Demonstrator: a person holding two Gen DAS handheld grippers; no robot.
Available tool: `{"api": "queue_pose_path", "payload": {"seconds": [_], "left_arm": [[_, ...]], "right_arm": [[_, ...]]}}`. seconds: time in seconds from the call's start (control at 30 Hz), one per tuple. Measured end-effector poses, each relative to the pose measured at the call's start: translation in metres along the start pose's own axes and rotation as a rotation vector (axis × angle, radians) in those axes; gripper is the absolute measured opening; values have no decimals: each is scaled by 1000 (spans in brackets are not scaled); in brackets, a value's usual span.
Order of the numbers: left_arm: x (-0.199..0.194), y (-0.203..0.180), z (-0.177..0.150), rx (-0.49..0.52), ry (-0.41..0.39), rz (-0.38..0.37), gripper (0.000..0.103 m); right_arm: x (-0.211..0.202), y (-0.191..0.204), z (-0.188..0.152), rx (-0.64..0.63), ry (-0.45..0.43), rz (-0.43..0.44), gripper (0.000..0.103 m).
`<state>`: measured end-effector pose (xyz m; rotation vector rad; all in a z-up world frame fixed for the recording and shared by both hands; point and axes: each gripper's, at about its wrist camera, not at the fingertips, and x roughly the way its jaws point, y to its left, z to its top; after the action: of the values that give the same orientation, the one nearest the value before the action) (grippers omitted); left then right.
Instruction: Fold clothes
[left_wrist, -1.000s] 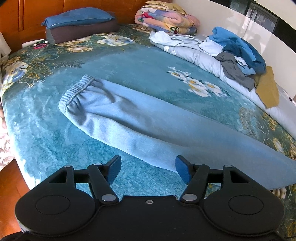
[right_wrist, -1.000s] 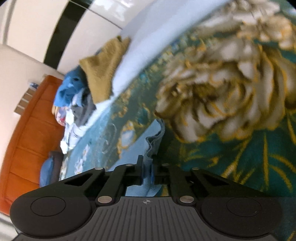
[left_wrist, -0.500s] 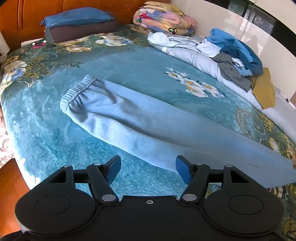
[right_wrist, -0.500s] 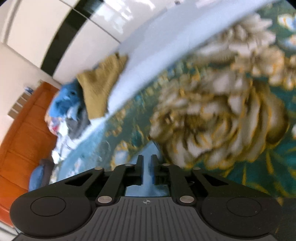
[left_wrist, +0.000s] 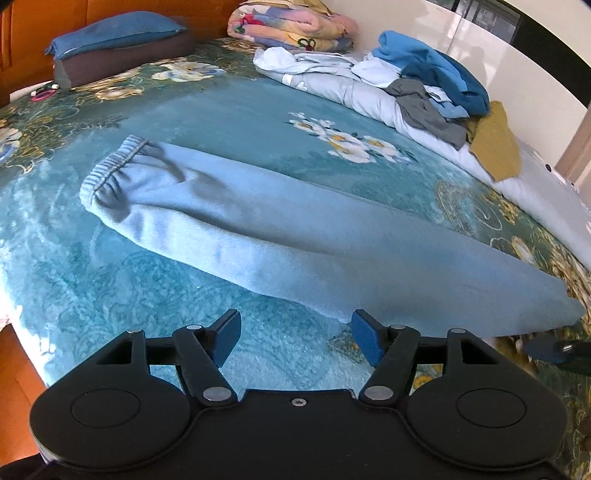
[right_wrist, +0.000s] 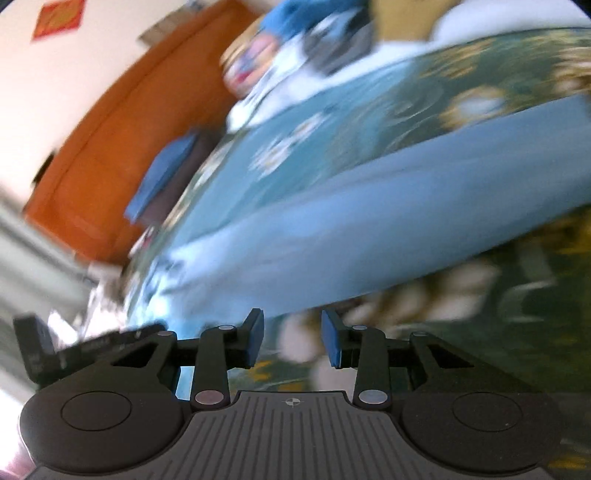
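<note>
Light blue sweatpants (left_wrist: 295, 229) lie folded lengthwise in a long strip across the teal floral bedspread (left_wrist: 229, 110), waistband at the far left, leg end at the right. My left gripper (left_wrist: 293, 338) is open and empty, just in front of the near edge of the pants. My right gripper (right_wrist: 291, 341) is open and empty, close to the pants (right_wrist: 369, 206); this view is blurred. Its tip shows in the left wrist view (left_wrist: 561, 350) beside the leg end.
A pile of unfolded clothes (left_wrist: 424, 81) lies along the far right of the bed. A folded floral quilt (left_wrist: 291, 26) and blue pillows (left_wrist: 118, 44) sit by the wooden headboard (right_wrist: 122, 140). The bed's edge drops off at the left (left_wrist: 14, 317).
My right gripper has opened, let go of the leg end of the pants and swung away. The pants now lie flat. My left gripper has stayed open and drifted slightly.
</note>
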<state>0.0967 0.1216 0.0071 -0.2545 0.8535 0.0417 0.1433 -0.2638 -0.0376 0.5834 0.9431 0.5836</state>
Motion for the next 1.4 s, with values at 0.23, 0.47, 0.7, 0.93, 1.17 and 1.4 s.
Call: {"api": "queue_pose_path", "payload": {"seconds": [0.23,0.47,0.7,0.93,1.17,1.4], "left_arm": [[-7,10,-6,-25,-1,4,65],[-5,13,-9,-32,9,10,65],[-3,14,-11,-31,20,13,66],[8,6,-11,1,40,-8,66],[26,-4,-3,46,50,-109,64],[40,16,25,-163,-4,-279,64]], "right_arm": [[58,39,2,-107,120,60,32],[79,60,-1,-162,133,53,32],[83,66,12,-181,104,84,32],[87,67,23,-181,126,126,32],[93,60,9,-145,190,165,33],[101,62,2,-166,228,160,36]]}}
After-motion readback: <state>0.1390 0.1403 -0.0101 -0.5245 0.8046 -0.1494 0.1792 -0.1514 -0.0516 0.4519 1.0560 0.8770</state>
